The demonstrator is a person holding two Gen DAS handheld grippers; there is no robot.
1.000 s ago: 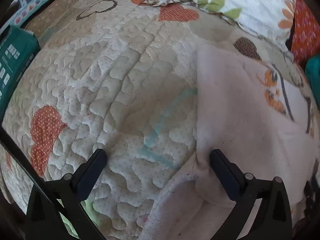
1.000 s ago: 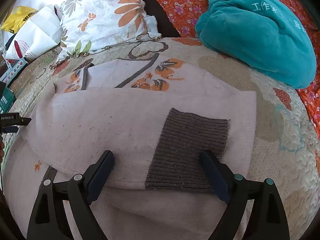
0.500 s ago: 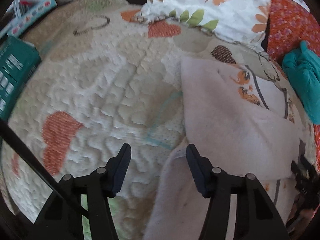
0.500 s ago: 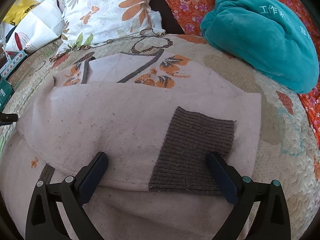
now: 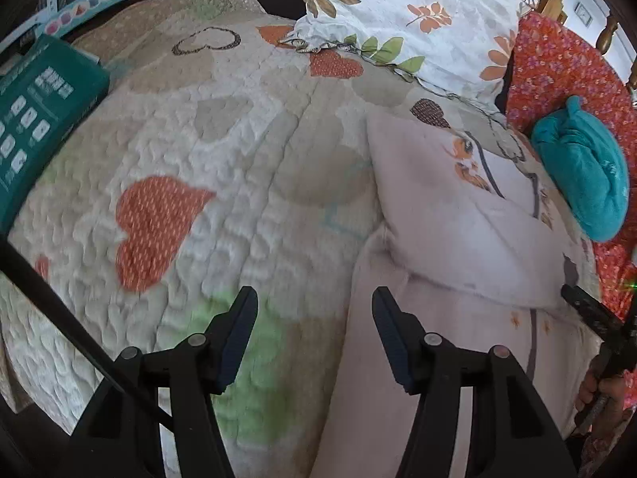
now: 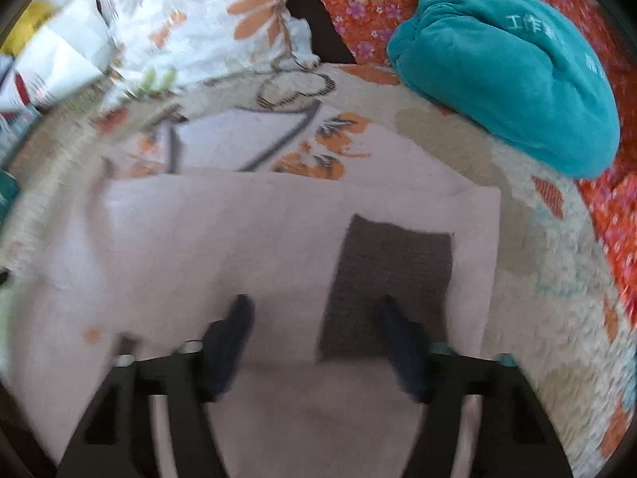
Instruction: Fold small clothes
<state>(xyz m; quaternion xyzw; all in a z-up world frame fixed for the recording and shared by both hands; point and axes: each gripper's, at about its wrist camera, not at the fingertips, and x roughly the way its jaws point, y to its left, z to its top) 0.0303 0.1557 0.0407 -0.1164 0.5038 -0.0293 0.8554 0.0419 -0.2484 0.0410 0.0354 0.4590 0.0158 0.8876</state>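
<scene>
A pale pink small sweater with orange flower prints lies on the quilted bedspread, one sleeve folded across its body with the grey ribbed cuff on top. My right gripper hovers over the sweater's near part, jaws partly open and empty, the right finger over the cuff; this view is blurred. In the left wrist view the sweater lies to the right. My left gripper is open and empty above the sweater's left edge and the quilt.
A teal plush bundle lies at the back right on an orange flowered cover. A flowered pillow lies behind the sweater. A teal box sits at the left edge. The other hand-held gripper shows at the right.
Both grippers have pulled back from the sweater. The left jaws narrowed from wide open. The right jaws have narrowed too, and that view is now motion-blurred.
</scene>
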